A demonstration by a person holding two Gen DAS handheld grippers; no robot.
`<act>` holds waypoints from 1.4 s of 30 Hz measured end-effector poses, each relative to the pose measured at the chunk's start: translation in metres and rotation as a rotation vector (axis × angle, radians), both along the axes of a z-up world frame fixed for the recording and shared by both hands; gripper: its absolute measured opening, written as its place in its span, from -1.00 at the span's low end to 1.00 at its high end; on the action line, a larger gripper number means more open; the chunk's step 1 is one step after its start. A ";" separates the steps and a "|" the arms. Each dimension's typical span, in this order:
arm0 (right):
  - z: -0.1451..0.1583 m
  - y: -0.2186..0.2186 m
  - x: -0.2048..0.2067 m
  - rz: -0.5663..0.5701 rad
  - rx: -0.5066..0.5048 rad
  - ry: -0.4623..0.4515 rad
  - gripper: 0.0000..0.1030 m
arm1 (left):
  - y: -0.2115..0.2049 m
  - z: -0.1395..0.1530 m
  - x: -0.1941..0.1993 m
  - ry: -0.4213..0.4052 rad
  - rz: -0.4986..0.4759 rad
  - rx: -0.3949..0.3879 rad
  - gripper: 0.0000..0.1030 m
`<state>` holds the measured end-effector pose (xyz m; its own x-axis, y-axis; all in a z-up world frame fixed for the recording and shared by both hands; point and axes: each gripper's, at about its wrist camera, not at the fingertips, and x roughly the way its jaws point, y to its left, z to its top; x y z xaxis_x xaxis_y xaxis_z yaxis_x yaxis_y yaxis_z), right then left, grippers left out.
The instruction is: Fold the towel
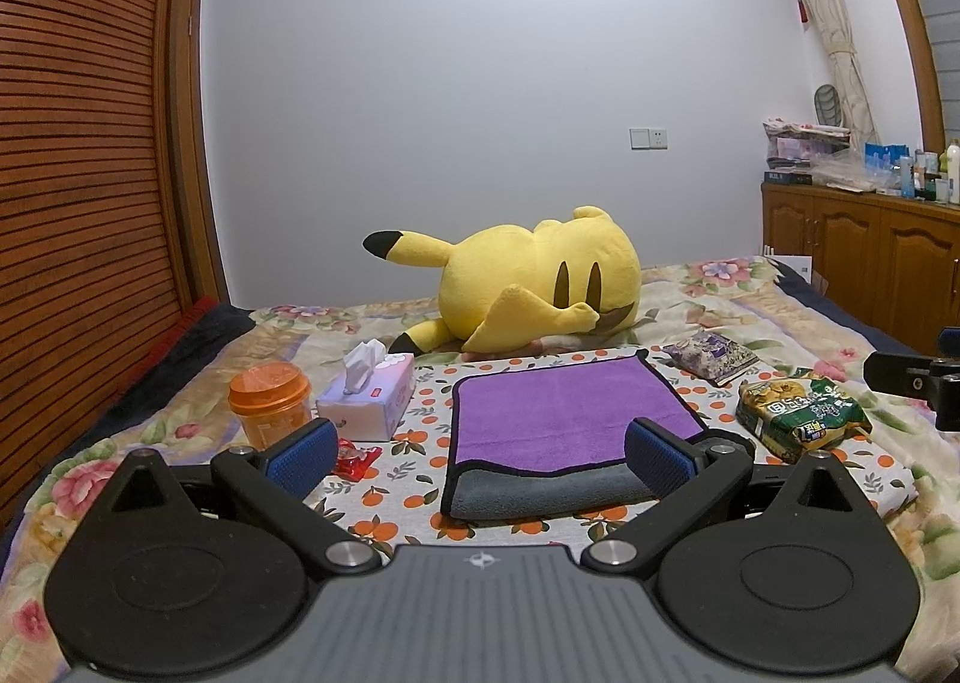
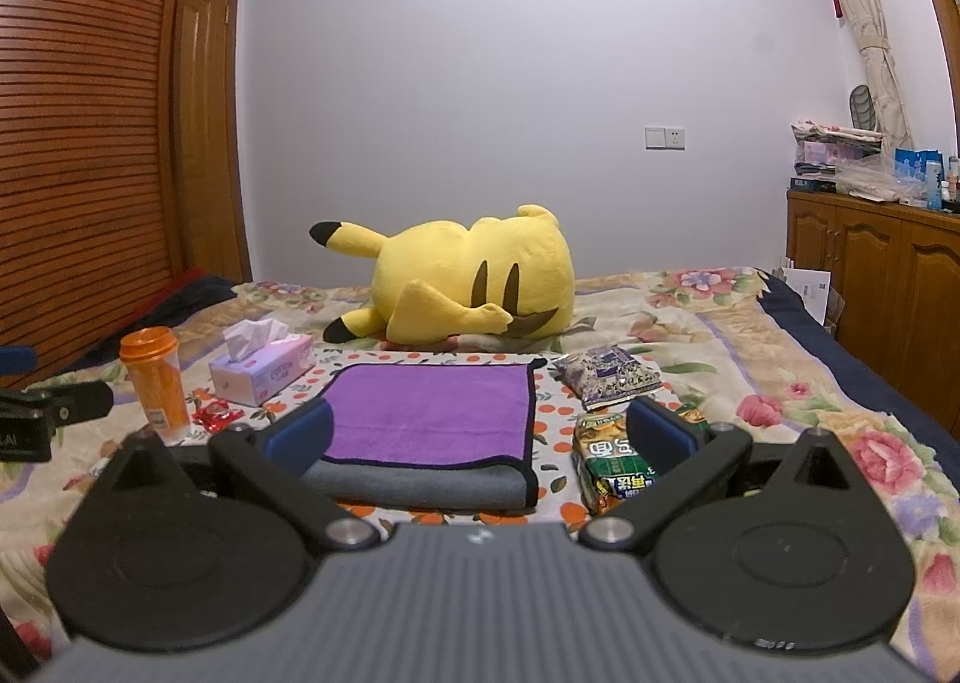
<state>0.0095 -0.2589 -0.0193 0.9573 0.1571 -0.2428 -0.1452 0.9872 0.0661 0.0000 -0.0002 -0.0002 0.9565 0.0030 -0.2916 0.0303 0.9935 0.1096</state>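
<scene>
A purple towel [image 1: 564, 407] with a grey underside and black trim lies folded on an orange-print cloth [image 1: 420, 425] on the bed; its grey folded edge faces me. It also shows in the right wrist view [image 2: 429, 413]. My left gripper [image 1: 480, 458] is open and empty, held just in front of the towel's near edge, its right finger over the towel's near right corner. My right gripper [image 2: 480, 443] is open and empty, its left finger over the towel's near left part, its right finger over a green packet [image 2: 612, 461].
A yellow plush toy [image 1: 528, 287] lies behind the towel. A tissue box [image 1: 369, 401], an orange-lidded jar [image 1: 270, 401] and a red wrapper [image 1: 354, 458] sit left. A purple snack bag [image 1: 711, 356] and the green packet [image 1: 798, 413] sit right. A wooden cabinet [image 1: 864, 245] stands far right.
</scene>
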 end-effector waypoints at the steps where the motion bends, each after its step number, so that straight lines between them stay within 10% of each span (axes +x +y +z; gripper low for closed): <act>1: 0.000 0.000 0.000 0.001 0.000 0.000 1.00 | 0.000 0.000 0.000 0.000 0.000 0.000 1.00; 42: -0.002 0.000 -0.001 0.004 -0.003 0.003 1.00 | 0.002 0.001 0.001 0.020 -0.006 0.004 1.00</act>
<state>0.0089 -0.2587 -0.0217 0.9558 0.1604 -0.2466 -0.1493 0.9868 0.0633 0.0014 0.0018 0.0006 0.9505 -0.0012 -0.3108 0.0381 0.9929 0.1126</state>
